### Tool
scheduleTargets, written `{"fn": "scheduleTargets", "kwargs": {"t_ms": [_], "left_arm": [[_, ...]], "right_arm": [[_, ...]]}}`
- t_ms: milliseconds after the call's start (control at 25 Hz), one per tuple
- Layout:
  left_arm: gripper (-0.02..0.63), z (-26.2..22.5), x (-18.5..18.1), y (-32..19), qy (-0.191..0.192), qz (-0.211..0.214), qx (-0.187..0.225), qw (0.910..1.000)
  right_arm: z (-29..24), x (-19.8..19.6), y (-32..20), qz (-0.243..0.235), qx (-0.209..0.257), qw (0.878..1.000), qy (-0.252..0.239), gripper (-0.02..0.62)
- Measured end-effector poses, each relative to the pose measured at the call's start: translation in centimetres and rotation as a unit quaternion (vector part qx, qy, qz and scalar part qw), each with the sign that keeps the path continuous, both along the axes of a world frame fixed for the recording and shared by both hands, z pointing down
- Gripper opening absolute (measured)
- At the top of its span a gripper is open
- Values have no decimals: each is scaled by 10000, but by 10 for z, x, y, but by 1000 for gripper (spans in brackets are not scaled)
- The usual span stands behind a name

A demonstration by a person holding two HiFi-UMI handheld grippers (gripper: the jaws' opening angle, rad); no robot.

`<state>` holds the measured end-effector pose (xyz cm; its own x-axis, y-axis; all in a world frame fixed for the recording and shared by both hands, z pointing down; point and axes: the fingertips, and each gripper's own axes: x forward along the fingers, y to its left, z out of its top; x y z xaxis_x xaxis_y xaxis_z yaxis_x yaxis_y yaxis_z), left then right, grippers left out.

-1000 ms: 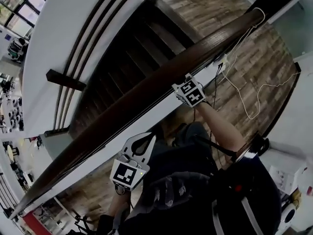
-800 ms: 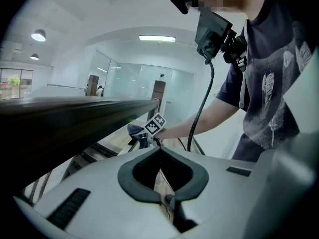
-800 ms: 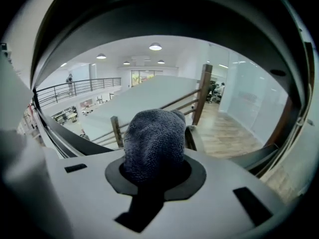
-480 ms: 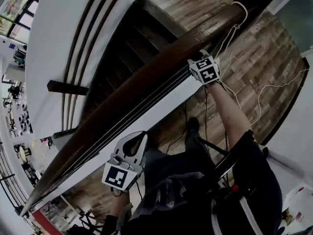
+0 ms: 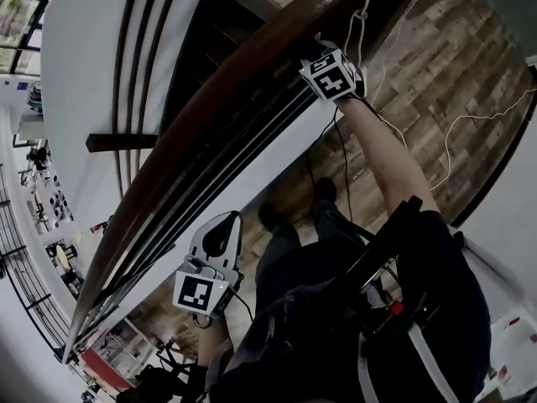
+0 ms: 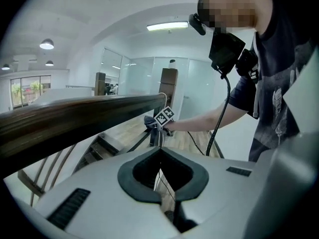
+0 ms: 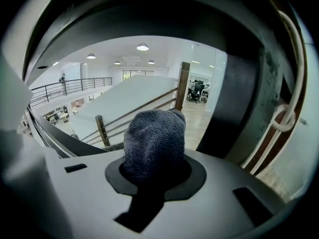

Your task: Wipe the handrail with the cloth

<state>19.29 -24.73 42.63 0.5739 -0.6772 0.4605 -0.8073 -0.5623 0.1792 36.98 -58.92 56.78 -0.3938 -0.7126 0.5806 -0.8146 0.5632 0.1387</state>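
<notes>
The cloth point(image 7: 154, 143), a single grey, nubbly wad, sits clamped in the right gripper point(image 5: 333, 74), whose jaws are closed down on its lower part so that a rounded lump sticks out ahead of them. That bulge seems to be the point of the hold: it gives a soft face to press on the wood. The gripper is near the upper end of the one handrail point(image 5: 210, 116), a dark wooden beam, at its edge nearest the person. From the left gripper view the cloth shows right at the rail's lower edge, though I cannot tell whether it actually touches.

The left gripper point(image 5: 220, 240) hangs well down the rail, just off its near edge. Its jaws meet at the tips with nothing between them; only floor shows through the gap behind. It looks parked clear of the wiping run.

One white cable point(image 5: 362, 7) loops round the rail's top end, beside the working gripper, and could snag the cloth.
</notes>
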Motion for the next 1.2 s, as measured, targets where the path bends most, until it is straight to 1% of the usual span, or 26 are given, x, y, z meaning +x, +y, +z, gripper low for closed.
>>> {"fn": "scheduleTargets", "kwargs": {"t_ms": [80, 200, 280, 360, 440, 560, 640, 720, 840, 920, 1040, 1200], "left_arm": [[6, 2, 0, 3, -98, -92, 43, 9999], [6, -1, -2, 11, -93, -158, 160, 9997], [6, -2, -8, 16, -48, -224, 248, 9994], [6, -1, -15, 21, 25, -287, 330, 9990], [6, -3, -24, 24, 76, -324, 435, 9985], [6, -15, -48, 26, 87, -332, 637, 9974], [6, -30, -63, 30, 141, -263, 817, 9962], [6, -48, -76, 36, 235, -144, 1053, 9941], [6, -66, -98, 49, 391, -1, 1307, 9906], [6, -70, -114, 56, 543, 31, 1377, 9890], [6, -72, -137, 69, 699, 138, 1387, 9878], [6, -72, -151, 84, 582, 105, 1475, 9873]], "right_arm": [[2, 11, -4, 55, -51, 10000, 10, 67], [-5, 20, 0, 11, 43, 9996, 290, 67], [-17, 14, 14, -97, 106, 9995, 291, 67], [-26, -2, 41, -377, 90, 9988, 283, 67], [-29, -23, 79, -776, -43, 9966, 262, 67], [-41, -75, 147, -1464, -463, 9880, -146, 67], [-58, -120, 195, -1972, -768, 9761, -486, 67], [-74, -160, 237, -2424, -944, 9633, -670, 67], [-94, -208, 285, -2947, -850, 9502, -553, 67], [-106, -231, 307, -3150, -764, 9447, -501, 67], [-123, -260, 333, -3305, -773, 9376, -758, 67], [-133, -274, 362, -3448, -807, 9294, -1040, 67]]}}
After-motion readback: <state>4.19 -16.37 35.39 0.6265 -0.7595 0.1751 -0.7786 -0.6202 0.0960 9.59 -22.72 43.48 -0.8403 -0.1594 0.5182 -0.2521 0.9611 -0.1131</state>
